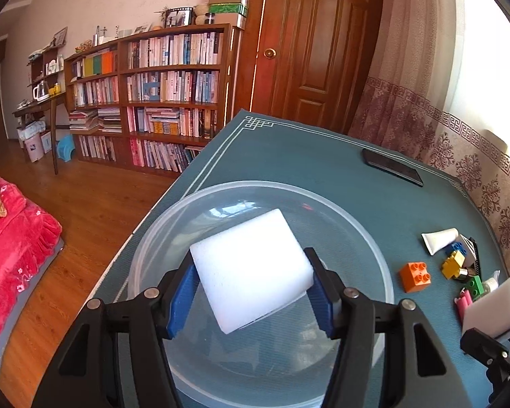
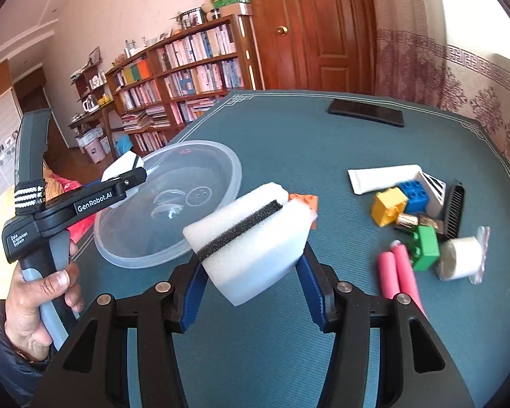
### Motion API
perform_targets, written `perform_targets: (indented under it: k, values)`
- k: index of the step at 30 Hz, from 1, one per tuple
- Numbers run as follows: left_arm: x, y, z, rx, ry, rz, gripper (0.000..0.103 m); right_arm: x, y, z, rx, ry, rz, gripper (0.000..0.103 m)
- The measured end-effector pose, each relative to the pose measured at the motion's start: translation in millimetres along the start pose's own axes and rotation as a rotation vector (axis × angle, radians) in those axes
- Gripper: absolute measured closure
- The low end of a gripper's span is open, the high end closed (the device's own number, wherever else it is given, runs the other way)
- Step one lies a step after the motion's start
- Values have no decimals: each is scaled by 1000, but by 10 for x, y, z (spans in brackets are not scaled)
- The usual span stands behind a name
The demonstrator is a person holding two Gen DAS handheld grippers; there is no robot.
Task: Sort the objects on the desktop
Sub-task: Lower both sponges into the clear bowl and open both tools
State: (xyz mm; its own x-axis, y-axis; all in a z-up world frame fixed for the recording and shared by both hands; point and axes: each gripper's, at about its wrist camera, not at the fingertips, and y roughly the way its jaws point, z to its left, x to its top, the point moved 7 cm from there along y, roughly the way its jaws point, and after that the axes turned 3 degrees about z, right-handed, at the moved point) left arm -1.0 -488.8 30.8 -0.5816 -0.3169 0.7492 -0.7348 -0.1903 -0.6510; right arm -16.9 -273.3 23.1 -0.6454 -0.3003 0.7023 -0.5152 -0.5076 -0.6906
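We note a table with teal mat. On it: clear plastic bowl, black phone, white tube, toy bricks, pink rollers.

The bowl sits at the table's left edge; the heap of blocks lies well apart to its right, the phone behind both near the far edge

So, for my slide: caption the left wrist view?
Left gripper holds a white sponge above the clear bowl.
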Motion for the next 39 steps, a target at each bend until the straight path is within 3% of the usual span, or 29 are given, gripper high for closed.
perform_targets:
  k: [6,11,18,21,25,32,39]
  values:
    - [68,20,57,-14,47,-12,38,233,355,346,46,-49,25,48]
    - [120,18,164,-64,15,-14,29,350,625,549,61,-89,49,48]
    - [125,81,248,-81,-8,2,28,449,927,638,74,-98,75,48]
    - [116,100,282,-88,-30,7,20,448,1006,679,108,-104,90,45]
    - [118,82,312,-85,-48,0,20,439,1042,716,113,-126,75,24]
    - [125,51,309,-47,-43,-19,19,434,931,664,99,-149,4,24]
    - [98,29,185,-22,-4,-30,19,488,732,265,102,-19,-46,24]
